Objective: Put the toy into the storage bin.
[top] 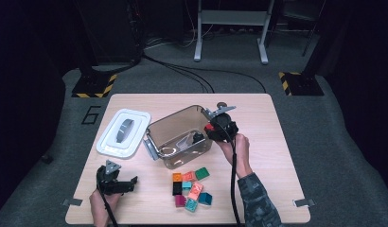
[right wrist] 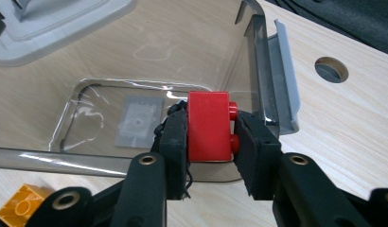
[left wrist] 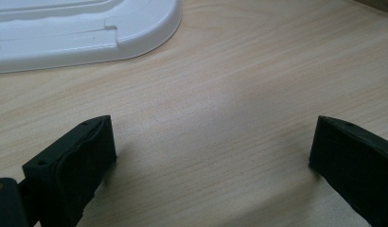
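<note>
While the right gripper (right wrist: 211, 135) clamps it, the red brick (right wrist: 208, 126) stands upright, 2 studs facing sideways.

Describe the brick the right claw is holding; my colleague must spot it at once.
Find the clear smoky plastic bin at the table's centre. At its right end, the right claw pinches a red studded plastic brick above the opening. The other bricks lie loose in front of the bin.
</note>
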